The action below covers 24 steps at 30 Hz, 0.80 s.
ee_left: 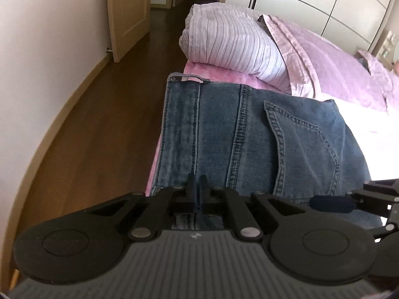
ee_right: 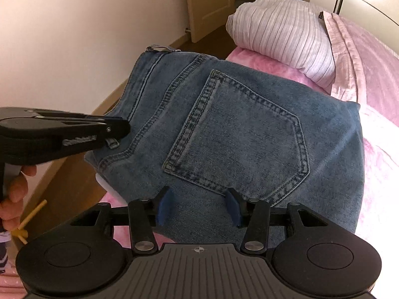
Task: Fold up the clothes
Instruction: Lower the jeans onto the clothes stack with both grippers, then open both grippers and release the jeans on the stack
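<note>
Both grippers are working over folded blue jeans lying on a pink bed, back pocket facing up. Beyond the jeans, a striped pillow is resting at the head of the bed beside a lilac bedspread, with a wooden floor and an open door showing further back. Left gripper is pinching a seam at the near edge of the denim, its jaws clamped together on the cloth. Right gripper is hovering just below the pocket, its blue pads standing apart and gripping nothing. A person's hand is holding the left tool's handle.
</note>
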Available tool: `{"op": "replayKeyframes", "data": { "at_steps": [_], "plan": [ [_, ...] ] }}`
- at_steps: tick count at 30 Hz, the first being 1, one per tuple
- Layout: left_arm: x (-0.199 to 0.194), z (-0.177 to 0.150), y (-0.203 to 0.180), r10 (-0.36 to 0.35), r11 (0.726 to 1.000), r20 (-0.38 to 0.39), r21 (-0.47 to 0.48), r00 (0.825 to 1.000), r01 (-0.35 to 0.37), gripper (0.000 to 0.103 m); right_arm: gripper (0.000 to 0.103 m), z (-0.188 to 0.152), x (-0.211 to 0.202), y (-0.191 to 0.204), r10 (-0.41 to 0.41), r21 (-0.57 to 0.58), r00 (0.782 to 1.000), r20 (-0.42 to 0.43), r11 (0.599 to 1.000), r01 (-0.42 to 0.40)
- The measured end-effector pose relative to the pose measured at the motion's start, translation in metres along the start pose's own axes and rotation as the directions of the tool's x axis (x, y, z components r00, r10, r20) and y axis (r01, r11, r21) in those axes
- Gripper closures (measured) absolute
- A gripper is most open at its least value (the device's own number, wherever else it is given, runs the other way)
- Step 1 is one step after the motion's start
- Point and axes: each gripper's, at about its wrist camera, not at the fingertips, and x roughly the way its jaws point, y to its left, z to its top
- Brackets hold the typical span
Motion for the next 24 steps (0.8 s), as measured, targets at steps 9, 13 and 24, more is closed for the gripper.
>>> {"op": "replayKeyframes", "data": {
  "at_steps": [9, 13, 24],
  "plan": [
    [-0.088, -0.007, -0.033, 0.12, 0.992, 0.02, -0.052, 0.993, -0.119, 0.08, 0.055, -0.032, -0.069, -0.016, 0.051, 0.084, 0.996, 0.078, 0.995, -0.057],
    [-0.124, -0.023, -0.05, 0.153, 0.986, 0.011, -0.069, 0.988, -0.152, 0.077, 0.055, -0.06, -0.098, -0.021, 0.032, 0.107, 0.997, 0.068, 0.994, -0.039],
    [-0.216, -0.077, -0.13, 0.223, 0.973, 0.079, -0.083, 0.972, -0.217, 0.04, 0.055, -0.127, -0.191, -0.039, 0.008, 0.058, 0.994, 0.111, 0.998, -0.014]
  ]
}}
